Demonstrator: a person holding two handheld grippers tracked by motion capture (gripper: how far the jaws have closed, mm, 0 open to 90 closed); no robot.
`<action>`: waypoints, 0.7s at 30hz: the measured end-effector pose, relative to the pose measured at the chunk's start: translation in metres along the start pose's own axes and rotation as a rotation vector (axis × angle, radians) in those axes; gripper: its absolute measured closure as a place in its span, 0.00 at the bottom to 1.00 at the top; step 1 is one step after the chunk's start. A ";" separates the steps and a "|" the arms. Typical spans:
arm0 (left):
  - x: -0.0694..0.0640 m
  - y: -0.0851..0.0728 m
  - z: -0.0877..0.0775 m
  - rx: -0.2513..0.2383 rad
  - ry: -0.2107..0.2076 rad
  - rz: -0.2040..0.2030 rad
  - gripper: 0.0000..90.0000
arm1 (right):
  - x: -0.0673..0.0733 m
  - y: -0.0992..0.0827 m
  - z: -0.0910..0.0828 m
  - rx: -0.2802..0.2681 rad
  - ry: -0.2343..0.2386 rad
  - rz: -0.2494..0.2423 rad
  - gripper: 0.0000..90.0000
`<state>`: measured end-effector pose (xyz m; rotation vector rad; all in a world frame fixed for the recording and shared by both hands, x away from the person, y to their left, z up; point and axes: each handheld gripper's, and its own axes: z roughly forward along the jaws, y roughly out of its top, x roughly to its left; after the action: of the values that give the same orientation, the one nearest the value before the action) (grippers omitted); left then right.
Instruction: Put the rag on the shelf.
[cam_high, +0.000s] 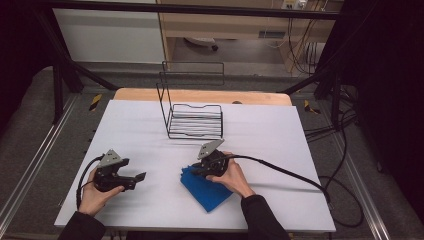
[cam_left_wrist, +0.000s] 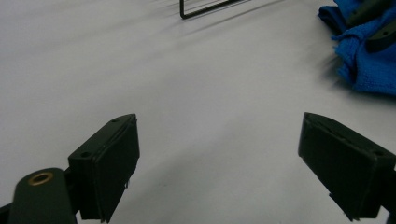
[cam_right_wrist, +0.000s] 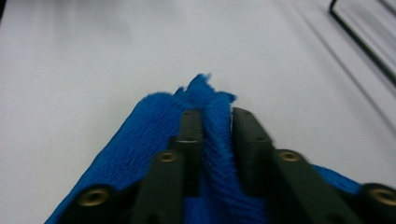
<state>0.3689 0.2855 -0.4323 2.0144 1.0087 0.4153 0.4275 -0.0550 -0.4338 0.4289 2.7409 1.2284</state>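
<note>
My right gripper (cam_right_wrist: 217, 128) pinches a ridge of the blue cloth (cam_right_wrist: 154, 126) near the table's front edge; left gripper (cam_left_wrist: 219, 163) gapes empty. I'd keep that pinch firm.

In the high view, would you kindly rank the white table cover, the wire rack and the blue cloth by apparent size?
1. White table cover, by far the largest.
2. Wire rack, clearly smaller.
3. Blue cloth, smallest as it shows, though the right gripper hides part and it lies nearer the camera.
</note>
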 end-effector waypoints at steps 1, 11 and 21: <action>0.000 0.000 0.000 0.000 0.000 0.000 0.14 | 0.000 0.001 -0.002 -0.013 -0.014 -0.003 0.66; -0.018 0.018 0.002 -0.002 -0.026 -0.002 0.18 | 0.001 -0.002 -0.072 -0.130 -0.217 0.151 0.31; -0.052 0.053 0.030 0.035 -0.044 0.029 0.28 | 0.006 -0.068 -0.114 -0.140 -0.335 0.383 0.30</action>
<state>0.3809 0.2111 -0.4049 2.0629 0.9673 0.3691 0.3836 -0.1778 -0.4078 1.0731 2.3395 1.2730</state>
